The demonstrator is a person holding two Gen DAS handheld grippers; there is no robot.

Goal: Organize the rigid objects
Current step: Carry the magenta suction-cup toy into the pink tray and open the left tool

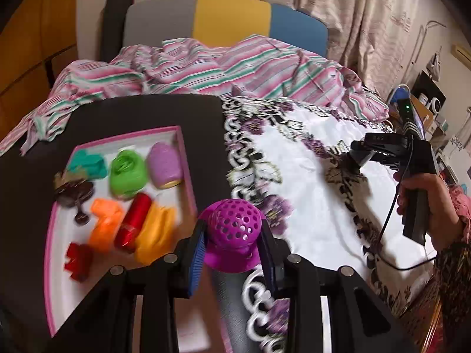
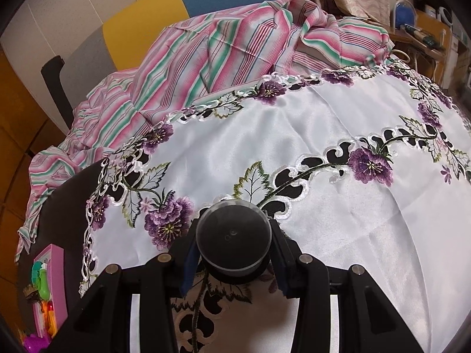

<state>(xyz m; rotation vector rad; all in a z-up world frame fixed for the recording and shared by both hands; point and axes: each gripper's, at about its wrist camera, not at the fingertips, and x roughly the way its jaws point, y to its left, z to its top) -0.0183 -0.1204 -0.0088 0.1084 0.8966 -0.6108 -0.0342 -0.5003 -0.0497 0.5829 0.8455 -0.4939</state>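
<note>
My left gripper (image 1: 232,241) is shut on a magenta perforated ball-shaped toy (image 1: 232,232) and holds it just right of the pink-rimmed tray (image 1: 188,173). The tray holds a teal piece (image 1: 88,163), a green piece (image 1: 128,173), a lilac bottle (image 1: 166,169), an orange piece (image 1: 104,223), a red cylinder (image 1: 135,220), a yellow piece (image 1: 156,235), a red block (image 1: 78,260) and a dark brown clip (image 1: 73,191). My right gripper (image 2: 234,244) is shut on a black round jar with a clear lid (image 2: 234,236) above the white embroidered cloth (image 2: 338,229). It also shows in the left wrist view (image 1: 362,156).
The tray lies on a dark table surface (image 1: 132,111). A striped pink and green sheet (image 1: 206,67) is bunched behind the cloth. A chair with grey, yellow and blue panels (image 1: 229,17) stands beyond. Shelves with clutter (image 2: 426,23) are at far right.
</note>
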